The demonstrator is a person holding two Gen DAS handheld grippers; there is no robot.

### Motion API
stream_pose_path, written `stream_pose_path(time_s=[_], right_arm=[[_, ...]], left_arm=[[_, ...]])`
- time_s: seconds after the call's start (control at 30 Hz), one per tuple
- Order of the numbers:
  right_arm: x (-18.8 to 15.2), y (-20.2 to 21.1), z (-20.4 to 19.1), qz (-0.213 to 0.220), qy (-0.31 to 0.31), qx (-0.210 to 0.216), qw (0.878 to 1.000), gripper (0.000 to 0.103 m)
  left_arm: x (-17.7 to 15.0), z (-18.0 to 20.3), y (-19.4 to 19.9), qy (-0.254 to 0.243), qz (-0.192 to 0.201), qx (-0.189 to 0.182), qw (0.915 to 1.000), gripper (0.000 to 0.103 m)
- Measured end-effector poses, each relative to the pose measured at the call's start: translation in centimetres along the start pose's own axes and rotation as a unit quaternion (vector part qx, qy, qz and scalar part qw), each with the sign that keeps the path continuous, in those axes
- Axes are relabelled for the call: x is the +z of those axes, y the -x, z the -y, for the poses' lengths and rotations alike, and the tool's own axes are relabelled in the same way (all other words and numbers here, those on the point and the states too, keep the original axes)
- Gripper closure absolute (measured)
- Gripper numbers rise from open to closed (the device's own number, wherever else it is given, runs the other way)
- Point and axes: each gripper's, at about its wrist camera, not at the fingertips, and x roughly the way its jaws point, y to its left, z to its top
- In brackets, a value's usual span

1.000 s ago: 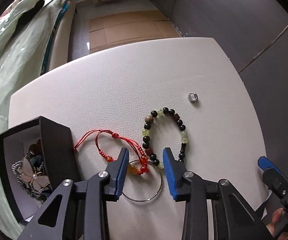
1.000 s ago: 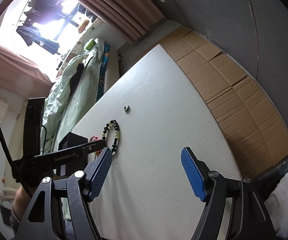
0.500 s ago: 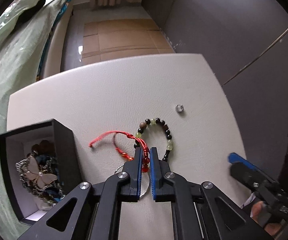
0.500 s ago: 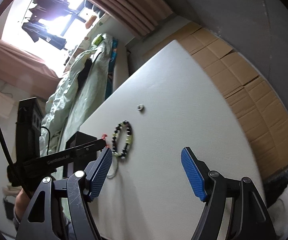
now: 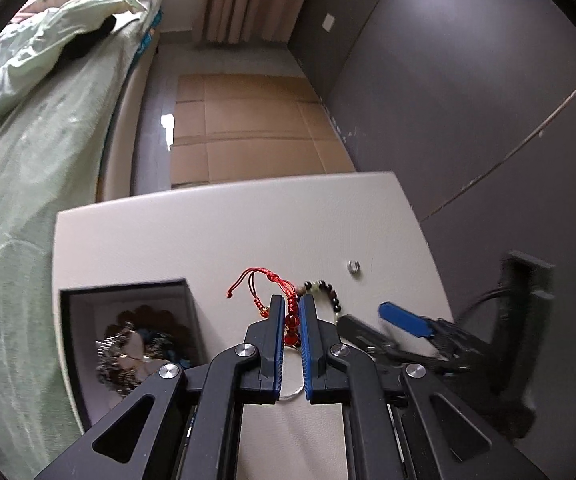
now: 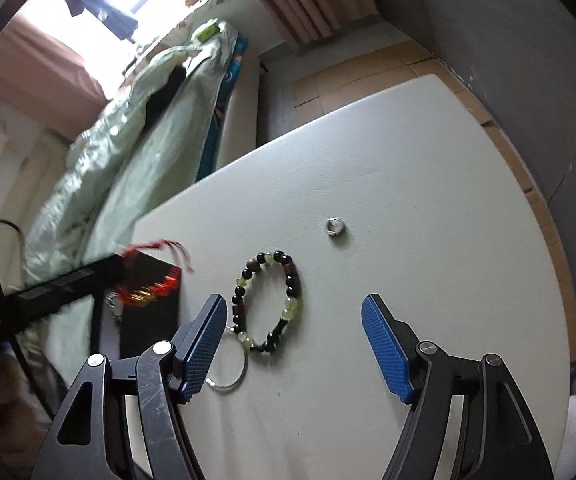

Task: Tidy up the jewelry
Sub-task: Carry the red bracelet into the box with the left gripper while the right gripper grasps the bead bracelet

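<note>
Jewelry is partly stowed and partly loose: a tangle of pieces already lies inside the black box (image 5: 192, 320), which stands open near the tabletop (image 5: 208, 232) edge closest to the bed (image 5: 48, 140). The left tool (image 5: 291, 312) has just been closing and now pinches the red cord bracelet (image 5: 272, 280) by its knotted strand, lifted clear of the tabletop just beside the box. Its loose ends and small beads dangle free beyond the pads.

The grip looks thin: only a strand or two sits between the pads, so a quick swing toward the box could let the cord slip out, or the trailing loop could catch on the box wall and leave the bracelet draped over the rim instead of inside. In the left wrist view a thin wire hoop (image 6: 230, 364) shows under the pads; I cannot tell whether the cord snags it, but if it does the hoop could be dragged along and dropped.

The right tool (image 6: 292, 328) is spread wide and holds nothing, poised over the beaded bracelet (image 6: 268, 300), which lies farther from the box than the hoop. One pad sits over the hoop's edge, so closing here might clip the hoop or push the beads aside. The small silver ring (image 6: 334, 226), farthest from the box, could be knocked rolling toward the tabletop edge.
</note>
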Motion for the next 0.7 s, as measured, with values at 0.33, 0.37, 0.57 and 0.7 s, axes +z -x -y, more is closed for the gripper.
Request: stream_pose_path(time_s=[0.33,0.37,0.57,0.7], right_arm=[[0.7,-2.7,-3.3,-0.021,0.083,-0.087,0.993,0.048],[0.6,-2.7,-3.5,-0.019,0.09,-0.095,0.991,0.051],[0.7,-2.6,-3.5,-0.022,0.109,-0.148,0.983,0.093],[1.2,-2.1,-2.2,-0.029,0.08,-0.109,0.99,0.093]], left_arm=[[0.3,-2.5,3.4,0.021,0.033,-0.006,0.9992,0.095],[0.3,-2.8,3.6,0.024,0.035,-0.006,0.9991,0.095],[-0.4,-4.5,5.3,0.041,0.049,-0.005,0.9979,0.095],[-1.3,-5.7,5.9,0.057,0.053,-0.003,0.997,0.095]])
